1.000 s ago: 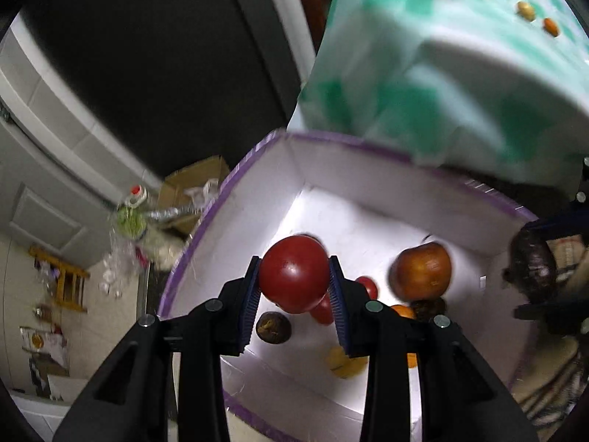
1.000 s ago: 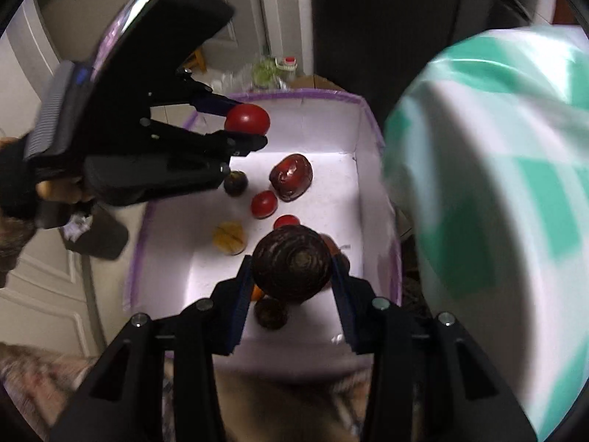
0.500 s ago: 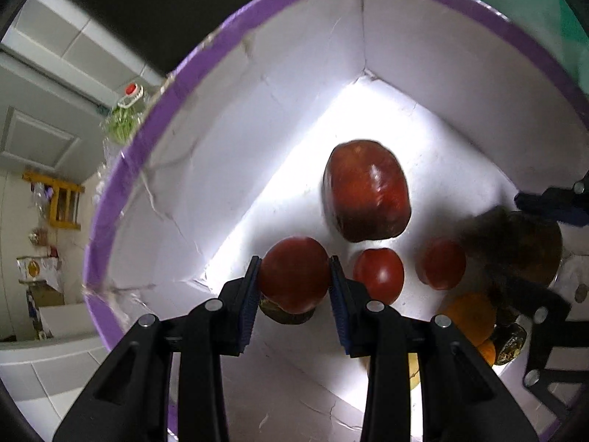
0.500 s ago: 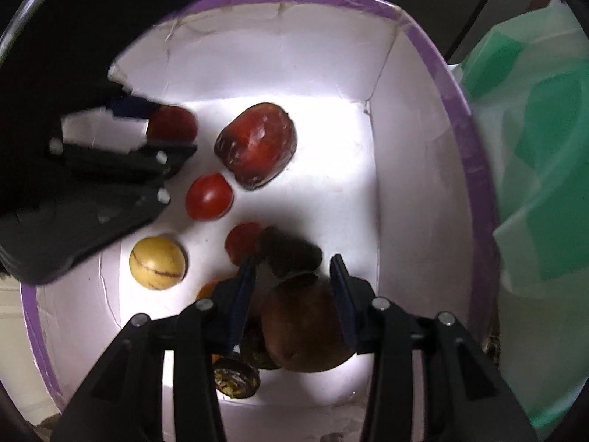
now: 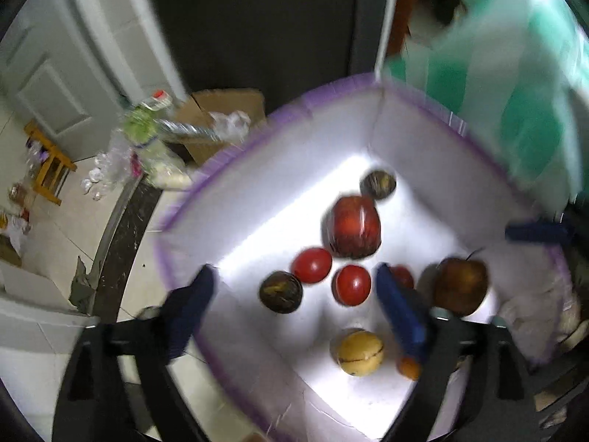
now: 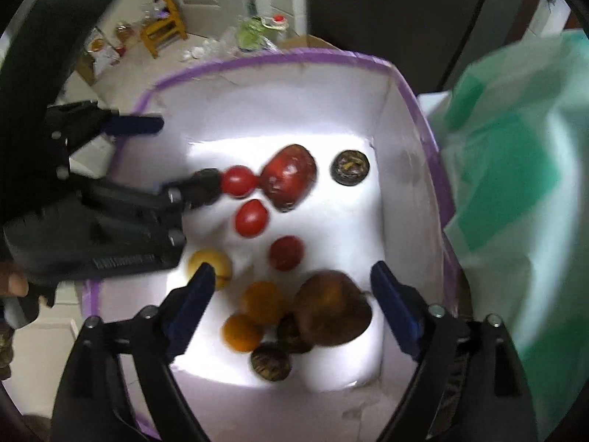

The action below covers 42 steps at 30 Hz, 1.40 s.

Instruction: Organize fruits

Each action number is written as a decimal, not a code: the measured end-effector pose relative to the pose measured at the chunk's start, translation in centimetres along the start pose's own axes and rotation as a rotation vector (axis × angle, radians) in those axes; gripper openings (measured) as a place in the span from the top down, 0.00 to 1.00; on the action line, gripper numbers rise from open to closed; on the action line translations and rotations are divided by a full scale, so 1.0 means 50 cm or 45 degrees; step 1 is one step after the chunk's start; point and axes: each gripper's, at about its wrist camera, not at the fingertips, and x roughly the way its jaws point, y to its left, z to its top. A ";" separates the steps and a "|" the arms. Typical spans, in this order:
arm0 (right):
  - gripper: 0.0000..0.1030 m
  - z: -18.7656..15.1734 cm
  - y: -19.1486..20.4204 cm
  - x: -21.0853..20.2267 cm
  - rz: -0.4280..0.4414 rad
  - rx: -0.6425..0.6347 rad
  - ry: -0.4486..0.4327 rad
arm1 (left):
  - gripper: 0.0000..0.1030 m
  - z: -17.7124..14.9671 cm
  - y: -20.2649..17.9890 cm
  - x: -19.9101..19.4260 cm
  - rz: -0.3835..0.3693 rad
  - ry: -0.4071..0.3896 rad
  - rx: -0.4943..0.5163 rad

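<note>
Several fruits lie in the purple-rimmed box (image 6: 279, 59); left gripper (image 5: 294, 294) and right gripper (image 6: 291, 287) both gape empty.

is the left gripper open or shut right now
Open. The left gripper has its jaws spread wide with nothing between them, above the white box; the small red fruit lies loose on the box floor.

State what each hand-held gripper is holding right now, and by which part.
Nothing is held. The left hand-held gripper and the right hand-held gripper both stand wide open above the purple-rimmed box; the fruit, including the big red apple, lies loose on its floor.
</note>
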 end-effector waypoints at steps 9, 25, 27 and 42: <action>0.01 -0.037 0.028 -0.157 0.027 0.098 -0.073 | 0.04 -0.029 0.068 -0.238 -0.013 -0.319 -0.210; 0.01 -0.060 0.021 -0.056 -0.158 0.264 0.108 | 0.04 -0.079 -0.008 -0.142 0.131 -0.033 -0.194; 0.01 -0.063 0.012 -0.031 -0.166 0.287 0.132 | 0.04 -0.090 -0.031 -0.123 0.135 0.006 -0.157; 0.01 -0.071 0.000 -0.010 -0.167 0.310 0.149 | 0.04 -0.105 -0.045 -0.083 0.139 0.049 -0.143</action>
